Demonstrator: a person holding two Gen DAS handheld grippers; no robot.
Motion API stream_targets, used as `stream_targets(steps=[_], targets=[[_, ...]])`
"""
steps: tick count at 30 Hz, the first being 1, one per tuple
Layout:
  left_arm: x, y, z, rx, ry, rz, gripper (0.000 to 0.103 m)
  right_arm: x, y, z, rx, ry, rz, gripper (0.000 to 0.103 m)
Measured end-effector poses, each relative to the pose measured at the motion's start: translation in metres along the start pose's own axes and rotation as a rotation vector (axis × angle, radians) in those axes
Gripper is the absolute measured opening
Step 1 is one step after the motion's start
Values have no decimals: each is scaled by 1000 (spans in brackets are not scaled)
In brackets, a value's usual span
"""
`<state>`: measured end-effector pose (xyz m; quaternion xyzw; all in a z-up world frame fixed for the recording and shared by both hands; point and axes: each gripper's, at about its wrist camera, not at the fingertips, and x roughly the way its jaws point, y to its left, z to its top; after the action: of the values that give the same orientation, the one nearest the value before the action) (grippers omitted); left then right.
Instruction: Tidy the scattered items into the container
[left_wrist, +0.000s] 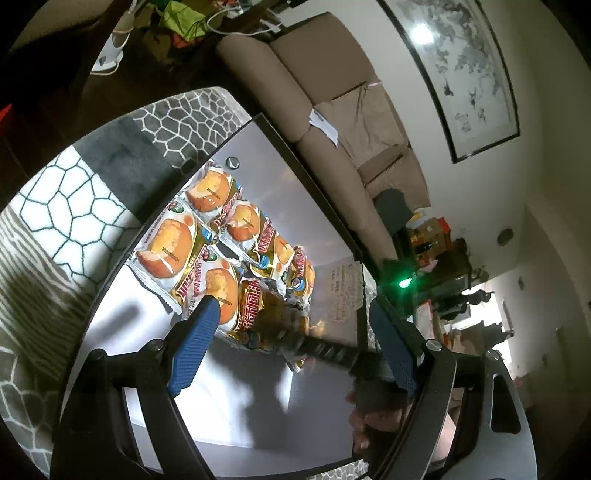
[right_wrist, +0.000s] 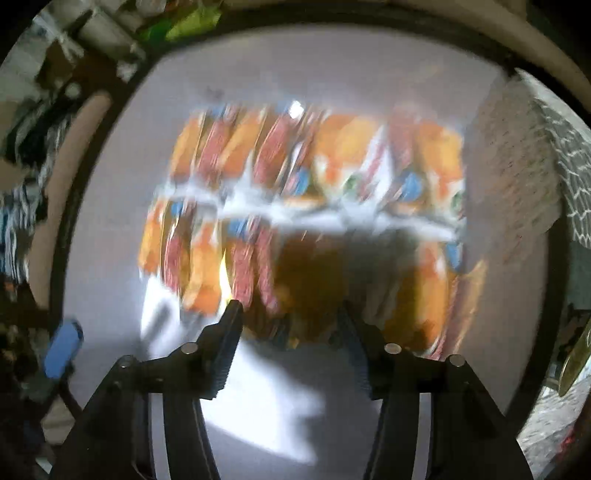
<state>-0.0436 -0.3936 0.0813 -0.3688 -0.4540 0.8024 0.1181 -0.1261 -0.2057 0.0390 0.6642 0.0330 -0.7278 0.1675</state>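
Several orange-and-gold snack packets lie in rows on a grey table top with a dark rim. My left gripper is open above the near end of the rows, with nothing between its blue pads. The right gripper's black fingers reach in from the right and touch a gold packet. In the blurred right wrist view the packets fill the middle, and my right gripper is open just over a shadowed packet. No container is in view.
A patterned grey and white rug lies left of the table. A beige sofa stands behind it under a framed picture. A paper sheet lies at the table's far side. The left gripper's blue pad shows at the left.
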Motion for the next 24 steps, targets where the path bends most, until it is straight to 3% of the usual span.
stream_targets(steps=[4, 11, 14, 17, 21, 24], targets=[[-2, 1, 2, -5, -7, -8, 82, 8, 9, -1, -12, 6, 14, 68], [1, -5, 1, 28, 1, -10, 82, -24, 2, -6, 15, -97, 94, 67], [4, -12, -1, 52, 12, -19, 83, -59, -7, -24, -9, -167, 104, 67], [12, -29, -10, 107, 39, -32, 96, -97, -23, -40, -37, -218, 107, 68], [26, -50, -26, 160, 88, -40, 102, -142, -71, -88, -10, -288, 121, 83], [32, -72, -42, 235, 114, -39, 103, -174, -102, -119, 24, -342, 122, 84]])
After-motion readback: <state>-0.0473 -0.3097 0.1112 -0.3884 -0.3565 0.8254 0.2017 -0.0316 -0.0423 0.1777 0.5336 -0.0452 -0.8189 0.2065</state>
